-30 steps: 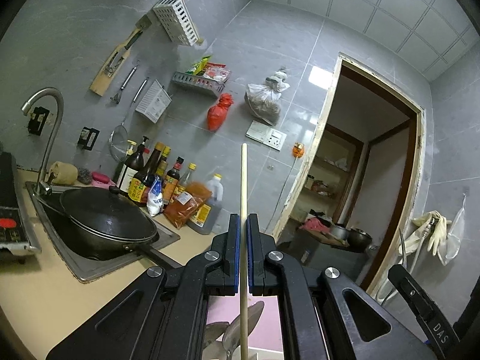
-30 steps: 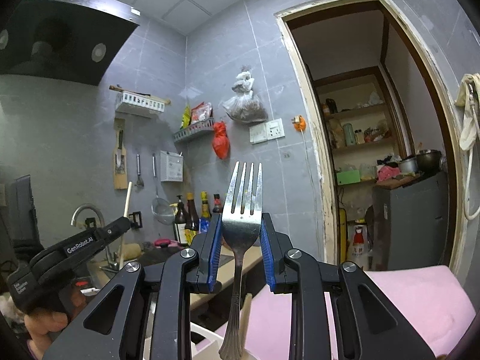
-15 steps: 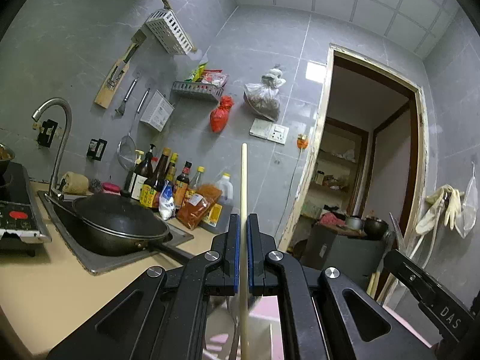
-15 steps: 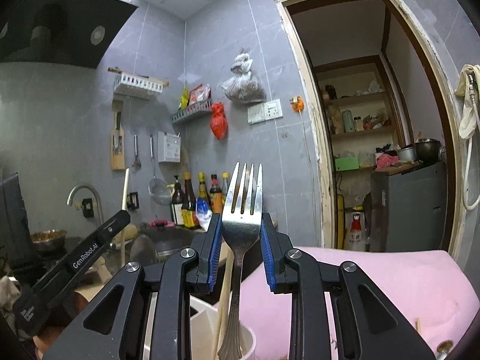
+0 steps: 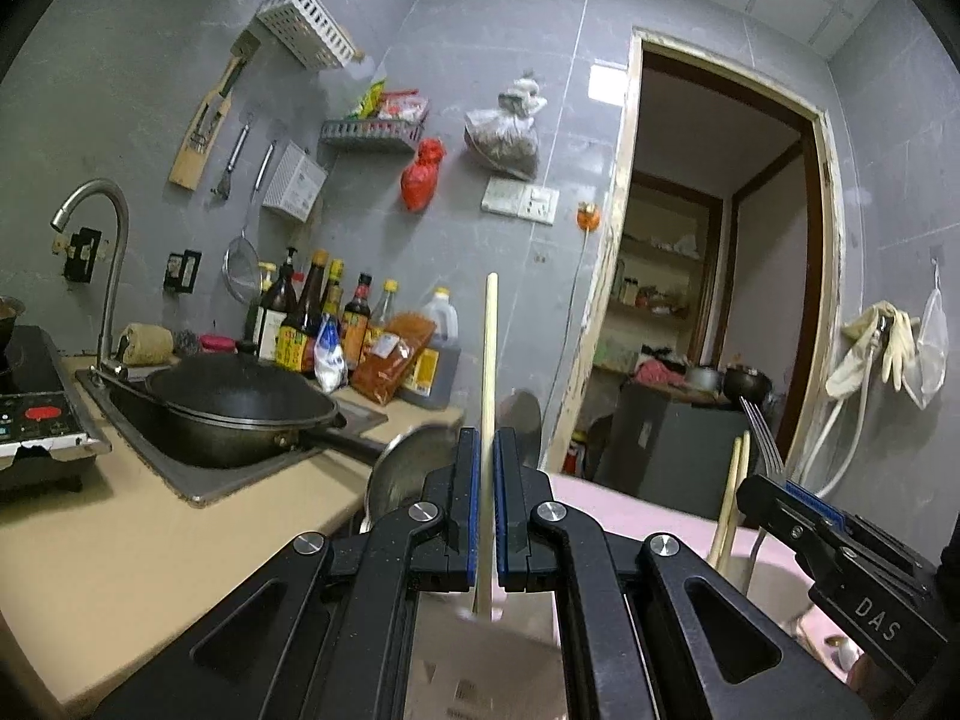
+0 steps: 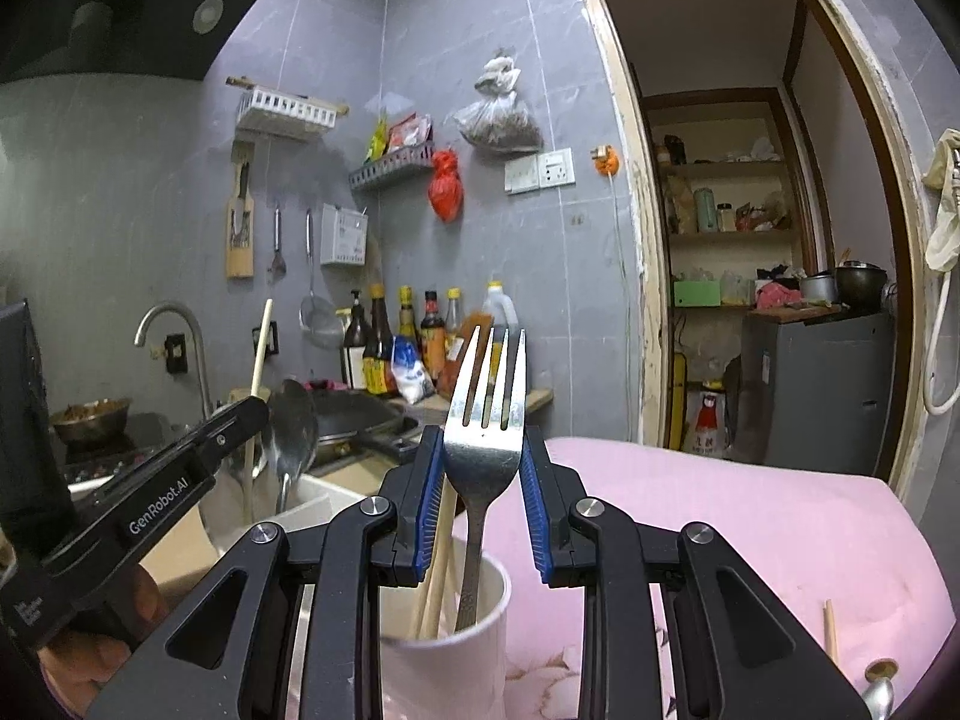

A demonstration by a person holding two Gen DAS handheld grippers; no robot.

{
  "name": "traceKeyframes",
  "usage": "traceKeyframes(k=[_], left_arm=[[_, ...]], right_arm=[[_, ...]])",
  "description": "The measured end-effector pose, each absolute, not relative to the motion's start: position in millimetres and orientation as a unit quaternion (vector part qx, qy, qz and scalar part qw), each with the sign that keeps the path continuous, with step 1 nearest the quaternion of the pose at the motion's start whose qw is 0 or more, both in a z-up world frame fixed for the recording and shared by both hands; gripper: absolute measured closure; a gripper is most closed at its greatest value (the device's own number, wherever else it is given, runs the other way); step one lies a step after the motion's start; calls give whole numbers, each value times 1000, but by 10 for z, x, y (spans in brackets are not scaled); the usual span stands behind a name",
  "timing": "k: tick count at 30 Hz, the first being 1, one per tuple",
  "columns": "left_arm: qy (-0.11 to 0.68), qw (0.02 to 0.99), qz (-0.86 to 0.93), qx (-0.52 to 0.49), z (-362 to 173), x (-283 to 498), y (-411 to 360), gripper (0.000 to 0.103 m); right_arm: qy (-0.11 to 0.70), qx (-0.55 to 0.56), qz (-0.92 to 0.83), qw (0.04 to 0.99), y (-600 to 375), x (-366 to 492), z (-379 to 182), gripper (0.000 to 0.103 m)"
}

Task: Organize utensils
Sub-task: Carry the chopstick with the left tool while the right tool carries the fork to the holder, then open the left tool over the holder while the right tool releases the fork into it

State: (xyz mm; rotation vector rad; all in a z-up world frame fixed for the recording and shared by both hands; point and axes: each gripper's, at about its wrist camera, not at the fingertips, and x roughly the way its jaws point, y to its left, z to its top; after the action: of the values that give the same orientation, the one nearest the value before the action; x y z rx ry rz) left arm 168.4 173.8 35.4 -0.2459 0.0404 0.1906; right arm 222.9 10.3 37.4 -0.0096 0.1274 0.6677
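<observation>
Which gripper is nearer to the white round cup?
Right. The right gripper holds the metal fork directly above the white round cup; the left gripper is off to its left.

fork (image 6: 483, 420) upright between right gripper (image 6: 483, 498) pads, handle down in cup (image 6: 447, 654) beside chopsticks (image 6: 437, 564) — cup on cloth (image 6: 750, 540). chopstick (image 5: 489, 372) upright in left gripper (image 5: 486, 504); behind, wok (image 5: 240, 408) in sink (image 5: 198, 480) — bottles (image 5: 336, 330) against wall.
</observation>
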Motion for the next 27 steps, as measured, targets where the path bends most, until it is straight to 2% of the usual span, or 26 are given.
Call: traceKeyframes(k=[9, 21, 24, 25, 26, 27], left_arm=[[59, 987, 77, -125, 287, 1642, 1708, 101], [66, 987, 55, -139, 466, 1517, 1713, 97], [60, 987, 47, -139, 566, 1477, 1669, 82], [56, 987, 44, -141, 604, 1452, 1650, 70], [51, 987, 43, -144, 635, 1432, 1636, 64], [48, 987, 42, -146, 668, 1420, 1622, 63]], right_arm=[[92, -14, 333, 938, 101, 2225, 295, 80], [82, 14, 337, 938, -48, 2179, 419, 70], [75, 21, 337, 938, -107, 2153, 490, 66], [68, 23, 335, 939, -141, 2135, 527, 60], [62, 24, 334, 940, -175, 2117, 550, 57], [56, 26, 331, 942, -211, 2099, 582, 53]])
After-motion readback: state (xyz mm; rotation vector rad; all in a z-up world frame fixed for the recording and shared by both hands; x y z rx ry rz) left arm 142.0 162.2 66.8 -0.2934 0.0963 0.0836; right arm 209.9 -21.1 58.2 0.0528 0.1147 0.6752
